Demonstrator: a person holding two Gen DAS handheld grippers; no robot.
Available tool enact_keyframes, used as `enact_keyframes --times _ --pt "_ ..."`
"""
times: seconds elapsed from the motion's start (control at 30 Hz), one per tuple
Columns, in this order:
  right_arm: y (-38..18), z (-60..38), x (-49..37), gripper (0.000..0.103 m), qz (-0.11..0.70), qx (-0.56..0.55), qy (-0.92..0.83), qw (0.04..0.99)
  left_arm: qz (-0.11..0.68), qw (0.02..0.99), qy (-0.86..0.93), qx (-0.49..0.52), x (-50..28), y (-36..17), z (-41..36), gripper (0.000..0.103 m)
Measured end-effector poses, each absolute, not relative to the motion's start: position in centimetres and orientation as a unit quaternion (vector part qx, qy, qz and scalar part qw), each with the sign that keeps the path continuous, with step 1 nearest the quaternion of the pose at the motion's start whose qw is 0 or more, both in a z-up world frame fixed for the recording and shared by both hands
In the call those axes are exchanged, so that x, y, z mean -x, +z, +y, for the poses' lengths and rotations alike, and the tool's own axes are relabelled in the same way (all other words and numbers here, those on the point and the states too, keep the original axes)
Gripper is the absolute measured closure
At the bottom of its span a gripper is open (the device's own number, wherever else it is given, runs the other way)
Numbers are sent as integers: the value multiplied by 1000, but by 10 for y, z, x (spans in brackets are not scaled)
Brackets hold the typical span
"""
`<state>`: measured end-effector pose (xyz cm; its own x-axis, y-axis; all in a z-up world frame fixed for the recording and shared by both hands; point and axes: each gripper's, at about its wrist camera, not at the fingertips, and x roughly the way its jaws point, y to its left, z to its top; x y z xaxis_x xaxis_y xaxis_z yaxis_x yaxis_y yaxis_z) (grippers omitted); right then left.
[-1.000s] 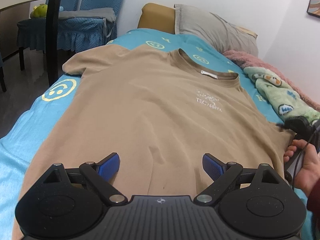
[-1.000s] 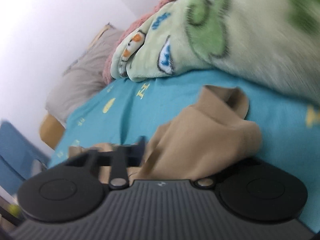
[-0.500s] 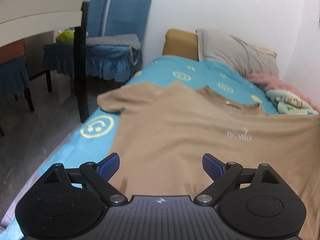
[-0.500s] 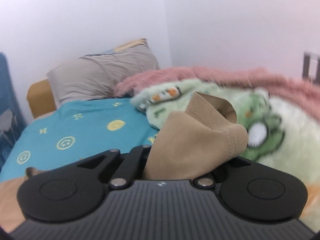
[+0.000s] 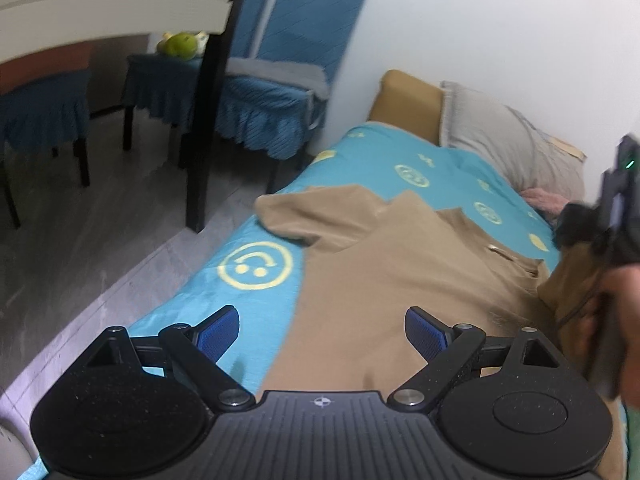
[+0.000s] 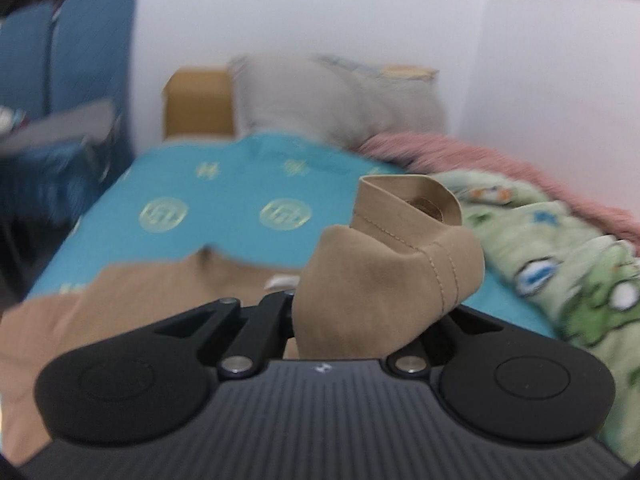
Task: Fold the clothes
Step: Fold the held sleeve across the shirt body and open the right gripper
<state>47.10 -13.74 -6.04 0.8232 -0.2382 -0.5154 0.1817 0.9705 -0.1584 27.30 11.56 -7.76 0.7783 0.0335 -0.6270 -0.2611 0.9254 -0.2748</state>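
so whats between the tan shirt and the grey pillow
Only bare teal bedsheet with yellow prints separates the tan shirt from the grey pillow; the left wrist view shows it.

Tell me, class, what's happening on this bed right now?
A person with a gripper in each hand is folding a tan T-shirt spread on the blue bedsheet. The right gripper is shut on a bunched sleeve and holds it raised above the bed. The left gripper is open and empty, over the shirt's near left edge. The other sleeve lies flat, so the fold is barely begun.
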Motion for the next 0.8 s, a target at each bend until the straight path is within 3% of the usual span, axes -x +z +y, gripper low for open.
enact_keyframes --times 0.1,0.13,0.17,0.2,0.23,0.47,0.8 --pt "-85 -123 -483 88 315 36 -61 946 336 919 88 187 -280 -87 124 11" --pt "-91 -122 -486 65 329 22 -33 944 340 917 87 189 -282 -90 124 11" --pt "-94 -120 -485 27 338 14 -12 941 342 916 85 190 -284 -92 123 11" --pt "-94 -118 -482 12 336 17 -3 942 345 916 82 187 -285 -94 120 11" --pt "-92 -116 -477 4 323 24 2 946 345 917 78 182 -286 -95 117 11" --pt "-36 -143 -402 4 269 -30 46 962 337 930 53 139 -285 -96 90 11" --pt "45 -217 -182 4 192 -120 44 973 327 943 8 70 -251 -85 50 11"
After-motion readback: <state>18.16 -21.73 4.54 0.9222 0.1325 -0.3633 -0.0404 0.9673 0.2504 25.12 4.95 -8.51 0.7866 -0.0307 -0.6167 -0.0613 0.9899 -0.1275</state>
